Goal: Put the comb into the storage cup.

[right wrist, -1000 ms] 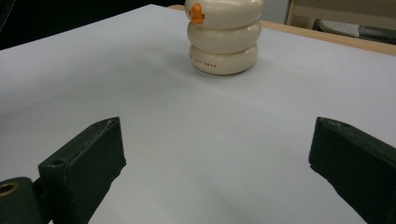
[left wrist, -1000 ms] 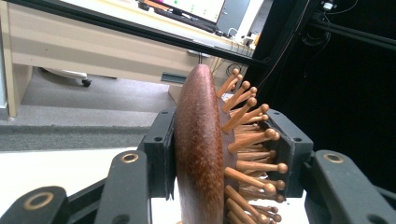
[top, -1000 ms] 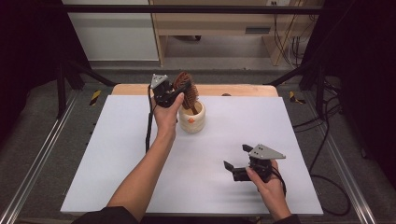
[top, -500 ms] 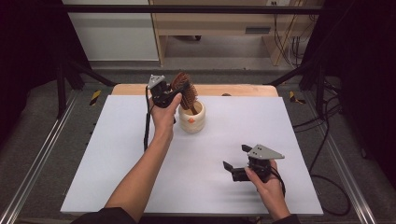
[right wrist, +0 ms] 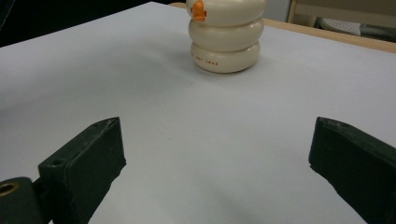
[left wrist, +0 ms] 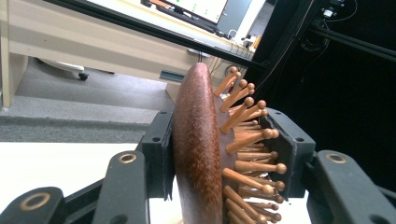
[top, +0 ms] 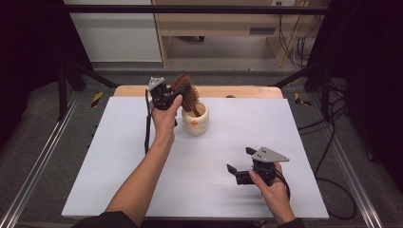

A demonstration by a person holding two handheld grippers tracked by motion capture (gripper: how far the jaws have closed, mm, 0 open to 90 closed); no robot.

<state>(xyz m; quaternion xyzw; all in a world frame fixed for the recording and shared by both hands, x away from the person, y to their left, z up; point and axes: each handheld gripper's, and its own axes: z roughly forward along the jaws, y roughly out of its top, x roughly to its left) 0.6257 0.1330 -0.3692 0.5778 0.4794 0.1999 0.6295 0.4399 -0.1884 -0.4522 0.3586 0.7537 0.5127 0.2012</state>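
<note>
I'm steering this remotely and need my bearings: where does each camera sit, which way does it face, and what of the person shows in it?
High view: above the person's side, looking forward and down on the white table; both forearms, left gripper and right gripper show.
Left gripper view: rides the left gripper, facing a desk; its jaws clamp the wooden hairbrush.
Right gripper view: low over the table, facing the cream holder; its jaws stand open.
Shared: high and right gripper views both show the holder.

We see the white tabletop [top: 119, 156] lit brightly and evenly from above, while the room around it falls dark. Shadows stay soft — a faint one under the cup [right wrist: 226, 35]. The right gripper view blurs its near claw pads [right wrist: 88, 158].
</note>
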